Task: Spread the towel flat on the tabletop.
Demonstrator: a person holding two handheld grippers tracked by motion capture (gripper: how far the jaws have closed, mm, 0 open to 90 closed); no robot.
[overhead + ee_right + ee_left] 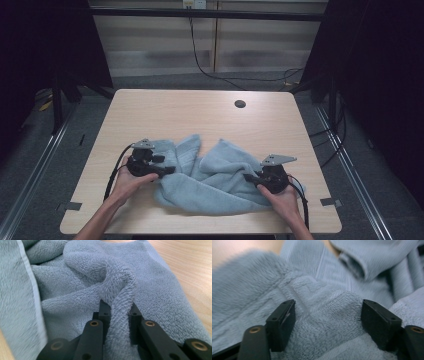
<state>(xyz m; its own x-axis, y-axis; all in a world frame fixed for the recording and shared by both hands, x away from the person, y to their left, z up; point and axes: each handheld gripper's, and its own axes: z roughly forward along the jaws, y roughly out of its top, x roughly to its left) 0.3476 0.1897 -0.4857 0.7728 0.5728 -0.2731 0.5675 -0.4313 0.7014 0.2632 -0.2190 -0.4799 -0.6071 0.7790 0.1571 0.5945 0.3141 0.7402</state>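
Blue-grey towel [215, 177] lies crumpled on the near half of the wooden table [165, 107], bunched in folds, not flat. Long axis runs left-right across the table, roughly parallel to the near edge. Two humps of cloth rise toward the far side near the middle, with a dip between them.

Left gripper [167, 171] sits at the towel's left end, jaws pointing right into the cloth. In the left gripper view its jaws stand wide apart, a mound of towel [329, 322] bulging up between them; the fingertips [280, 320] touch the pile at the sides but do not pinch it. So wide open, holding nothing.

Right gripper [248, 178] is at the towel's right end, near edge, jaws pointing left. In the right gripper view the jaws are nearly together with a raised ridge of towel [120, 302] squeezed between the pads [103, 315], so it has a clamped fold. That ridge runs away from the jaws toward the far side. Bare table [190, 267] shows to the right of the cloth there.

Both hands hold the gripper bodies from the near side, cables trailing back.
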